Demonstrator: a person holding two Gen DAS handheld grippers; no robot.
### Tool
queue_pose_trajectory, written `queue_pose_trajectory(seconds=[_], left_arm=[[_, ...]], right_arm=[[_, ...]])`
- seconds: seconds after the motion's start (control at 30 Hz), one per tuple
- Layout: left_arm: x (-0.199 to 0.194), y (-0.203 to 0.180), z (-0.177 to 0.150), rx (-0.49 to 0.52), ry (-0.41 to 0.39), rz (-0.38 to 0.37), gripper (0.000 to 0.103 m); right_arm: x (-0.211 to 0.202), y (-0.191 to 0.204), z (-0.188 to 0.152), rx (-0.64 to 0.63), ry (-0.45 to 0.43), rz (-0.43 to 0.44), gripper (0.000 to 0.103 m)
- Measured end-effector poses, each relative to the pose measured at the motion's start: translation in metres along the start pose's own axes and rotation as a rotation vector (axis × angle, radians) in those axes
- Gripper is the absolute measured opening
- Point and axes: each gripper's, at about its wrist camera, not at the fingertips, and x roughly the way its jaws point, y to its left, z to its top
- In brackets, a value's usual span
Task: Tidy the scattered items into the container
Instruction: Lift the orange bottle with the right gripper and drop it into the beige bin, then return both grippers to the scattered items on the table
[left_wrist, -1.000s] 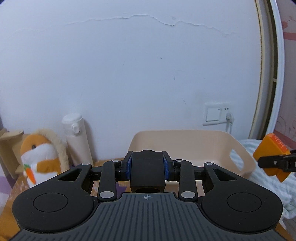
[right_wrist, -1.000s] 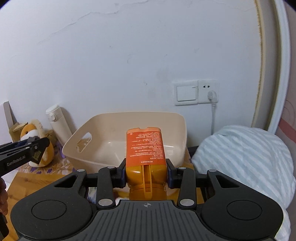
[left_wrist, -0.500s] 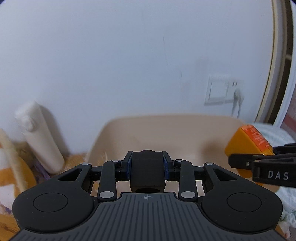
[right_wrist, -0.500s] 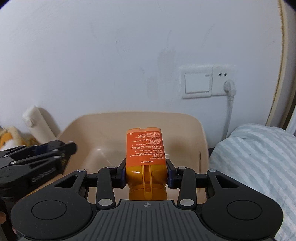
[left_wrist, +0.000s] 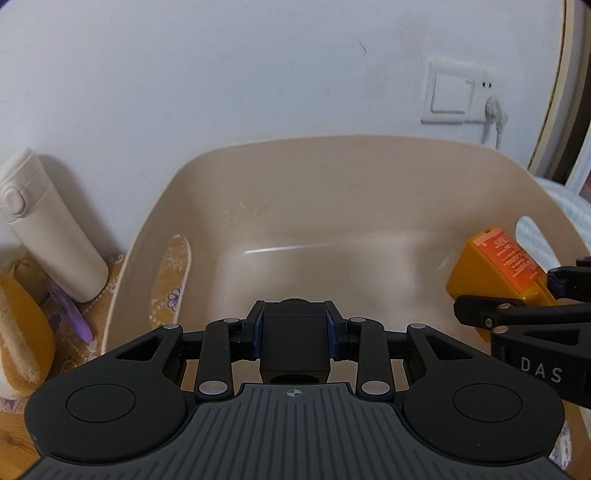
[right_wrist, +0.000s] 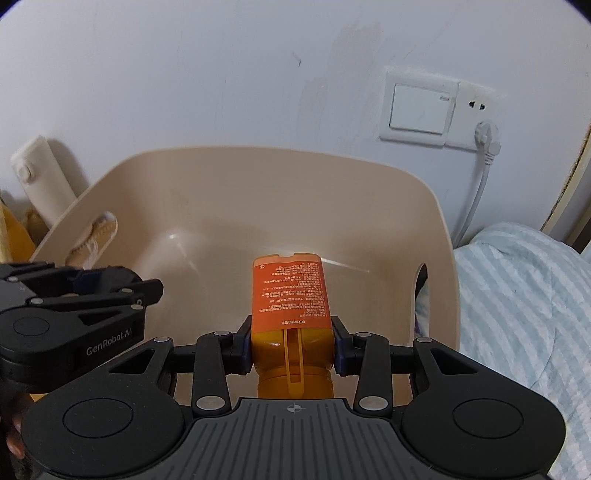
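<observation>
My left gripper (left_wrist: 294, 326) is shut on a small black block (left_wrist: 293, 334) held between its blue pads. It hangs over the near edge of the beige plastic basin (left_wrist: 332, 142), whose floor is bare. My right gripper (right_wrist: 291, 341) is shut on an orange bottle (right_wrist: 290, 291) with a printed label, which points into the basin. In the left wrist view, the orange bottle (left_wrist: 491, 266) sits at the right edge over the basin. In the right wrist view, the left gripper (right_wrist: 122, 284) is at the left, beside the basin (right_wrist: 295, 155).
A white flask (left_wrist: 48, 229) stands against the wall left of the basin, with an orange plush toy (left_wrist: 18, 325) in front of it. A striped blanket (right_wrist: 524, 314) lies to the right. A wall switch and a plugged socket (right_wrist: 484, 136) sit behind the basin.
Both grippers have moved forward and tipped downward over the basin, which now fills the views. Each still holds its item.
</observation>
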Motion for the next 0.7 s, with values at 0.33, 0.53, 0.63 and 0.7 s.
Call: queue_pose_trajectory(seconds=[0.33, 0.53, 0.63, 0.7], left_arm=[[-0.014, -0.001, 0.001, -0.012, -0.033, -0.002, 0.065], [-0.038, 0.008, 0.000, -0.035, -0.088, 0.005, 0.074], [-0.051, 0.010, -0.006, -0.003, -0.126, 0.044, 0.074], [-0.063, 0.014, -0.010, -0.010, -0.149, 0.053, 0.074]], right_arm=[[-0.003, 0.004, -0.005, -0.025, 0.004, -0.007, 0.051], [-0.029, 0.004, -0.013, -0.042, -0.062, 0.007, 0.067], [-0.050, 0.007, -0.023, -0.071, -0.128, -0.017, 0.071], [-0.064, 0.005, -0.029, -0.073, -0.158, -0.019, 0.071]])
